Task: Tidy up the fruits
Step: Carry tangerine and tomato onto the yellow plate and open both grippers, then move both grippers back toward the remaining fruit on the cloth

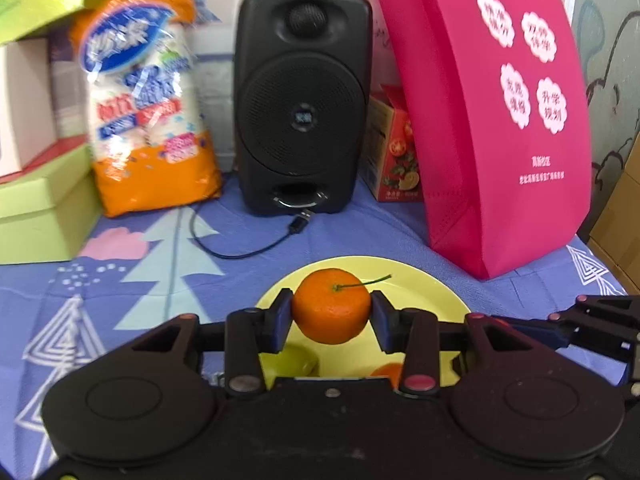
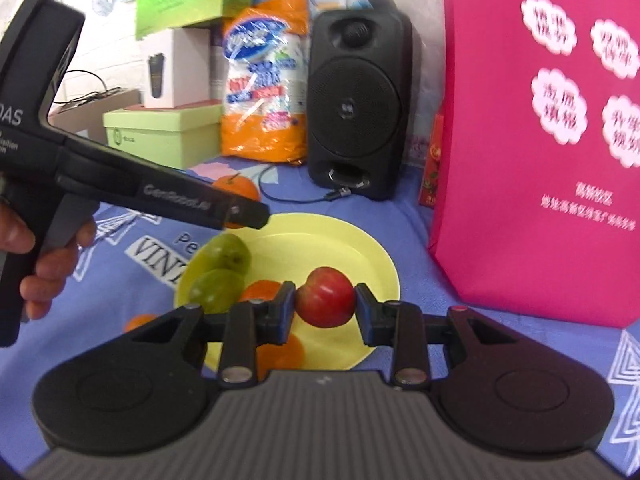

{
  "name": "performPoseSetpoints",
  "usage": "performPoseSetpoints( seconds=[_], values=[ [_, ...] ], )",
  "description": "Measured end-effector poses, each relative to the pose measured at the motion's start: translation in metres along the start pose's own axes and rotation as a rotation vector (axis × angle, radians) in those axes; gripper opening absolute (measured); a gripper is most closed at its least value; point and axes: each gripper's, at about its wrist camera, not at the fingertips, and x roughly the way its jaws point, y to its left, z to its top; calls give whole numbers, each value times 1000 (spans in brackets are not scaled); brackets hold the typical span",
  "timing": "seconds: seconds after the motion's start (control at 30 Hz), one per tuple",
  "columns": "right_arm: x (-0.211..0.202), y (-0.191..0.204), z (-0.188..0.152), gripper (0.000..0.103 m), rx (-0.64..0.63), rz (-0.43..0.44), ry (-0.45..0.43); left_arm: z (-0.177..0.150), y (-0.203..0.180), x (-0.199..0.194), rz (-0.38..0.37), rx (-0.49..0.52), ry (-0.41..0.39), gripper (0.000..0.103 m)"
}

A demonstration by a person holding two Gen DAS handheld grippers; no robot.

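Note:
My left gripper (image 1: pixel 331 312) is shut on an orange mandarin (image 1: pixel 331 300) with a thin green stem, held above the yellow plate (image 1: pixel 424 292). My right gripper (image 2: pixel 325 304) is shut on a small red fruit (image 2: pixel 326 294) over the same plate (image 2: pixel 320 236). On the plate lie two green fruits (image 2: pixel 226 254) (image 2: pixel 216 290) and two orange ones (image 2: pixel 260 290) (image 2: pixel 282 350). In the right wrist view a hand (image 2: pixel 52 272) carries the left tool in from the left, with the mandarin (image 2: pixel 238 188) partly hidden behind its near finger (image 2: pixel 240 210).
A blue patterned cloth (image 1: pixel 120 280) covers the table. At the back stand a black speaker (image 1: pixel 302 100) with a loose cable (image 1: pixel 248 248), an orange-and-white packet (image 1: pixel 148 100), green boxes (image 1: pixel 44 208) and a pink bag (image 1: pixel 500 120). Another orange fruit (image 2: pixel 138 322) lies beside the plate.

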Motion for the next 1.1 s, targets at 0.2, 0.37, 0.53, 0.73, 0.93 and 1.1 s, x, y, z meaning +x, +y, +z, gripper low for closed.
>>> performPoseSetpoints(
  seconds=[0.2, 0.37, 0.53, 0.73, 0.93, 1.1],
  values=[
    [22, -3, -3, 31, 22, 10, 17, -5, 2, 29, 13, 2, 30, 41],
    [31, -3, -5, 31, 28, 13, 34, -7, 8, 38, 28, -3, 48, 41],
    [31, -1, -4, 31, 25, 5, 35, -8, 9, 25, 38, 0, 40, 44],
    [17, 4, 1, 31, 8, -12, 14, -3, 5, -3, 51, 6, -3, 61],
    [-26, 7, -7, 41, 8, -28, -37, -12, 7, -48, 51, -5, -45, 76],
    [-59, 4, -25, 41, 56, -34, -58, -41, 14, -87, 79, -20, -71, 76]
  ],
)
